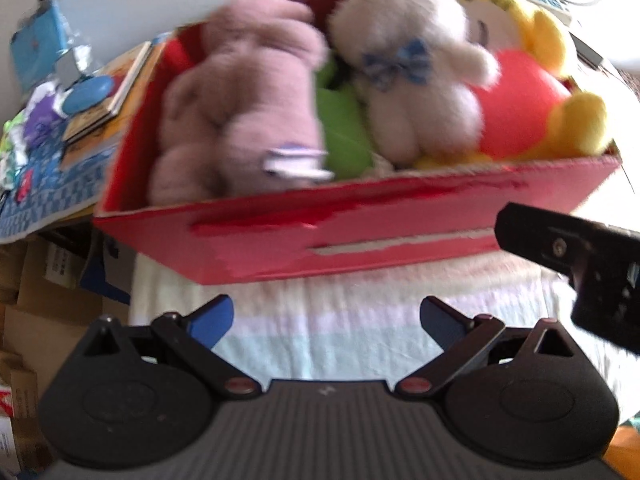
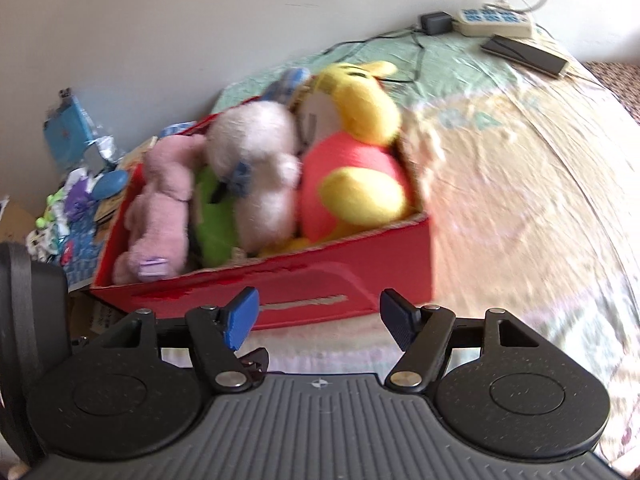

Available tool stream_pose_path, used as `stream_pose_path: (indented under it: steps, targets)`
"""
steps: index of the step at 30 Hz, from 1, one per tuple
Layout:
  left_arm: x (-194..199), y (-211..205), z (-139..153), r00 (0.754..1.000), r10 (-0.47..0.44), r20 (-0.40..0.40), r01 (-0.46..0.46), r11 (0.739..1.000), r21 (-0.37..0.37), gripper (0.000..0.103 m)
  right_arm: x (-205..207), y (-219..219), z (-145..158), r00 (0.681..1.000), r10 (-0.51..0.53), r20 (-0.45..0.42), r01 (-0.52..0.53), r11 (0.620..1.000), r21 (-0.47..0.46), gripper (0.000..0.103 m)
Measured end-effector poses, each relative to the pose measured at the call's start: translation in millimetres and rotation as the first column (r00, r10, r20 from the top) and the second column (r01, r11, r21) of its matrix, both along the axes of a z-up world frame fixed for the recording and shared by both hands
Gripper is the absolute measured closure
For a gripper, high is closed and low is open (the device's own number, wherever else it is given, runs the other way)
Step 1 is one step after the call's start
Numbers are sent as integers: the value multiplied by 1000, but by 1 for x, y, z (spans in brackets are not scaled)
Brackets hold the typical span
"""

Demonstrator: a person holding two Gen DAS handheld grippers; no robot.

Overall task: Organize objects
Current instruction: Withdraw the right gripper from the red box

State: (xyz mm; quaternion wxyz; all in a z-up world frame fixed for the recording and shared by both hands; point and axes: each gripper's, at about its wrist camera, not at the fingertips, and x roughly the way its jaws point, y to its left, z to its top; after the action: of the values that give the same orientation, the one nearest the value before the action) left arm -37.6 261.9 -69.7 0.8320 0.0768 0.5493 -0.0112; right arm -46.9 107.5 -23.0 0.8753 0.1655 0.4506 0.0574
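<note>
A red box stands on the bed, packed with soft toys. From left to right lie a pink plush, a green one wedged low, a white bear with a blue bow and a yellow and red plush. My left gripper is open, empty, just in front of the box's near wall. My right gripper is open and empty too, close to the same wall; its black body shows at right in the left wrist view.
Books, a blue oval item and small clutter lie on a patterned surface left of the box. Cardboard boxes stand below. A power strip, an adapter and a dark flat device lie at the bed's far end.
</note>
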Motion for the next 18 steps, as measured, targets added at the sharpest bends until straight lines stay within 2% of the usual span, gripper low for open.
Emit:
stream_pose_path:
  steps: [6,18]
  targets:
    - [-2,-37,-7,996,-93,-14,93,996,-11,3,-9,-30,-9,997,-82,-16,81,996,-40,33]
    - [-14,-144,9,967,-255,28,255,967,-20,3,-32,-129,-6,972,-236,2,235,968,-91,33]
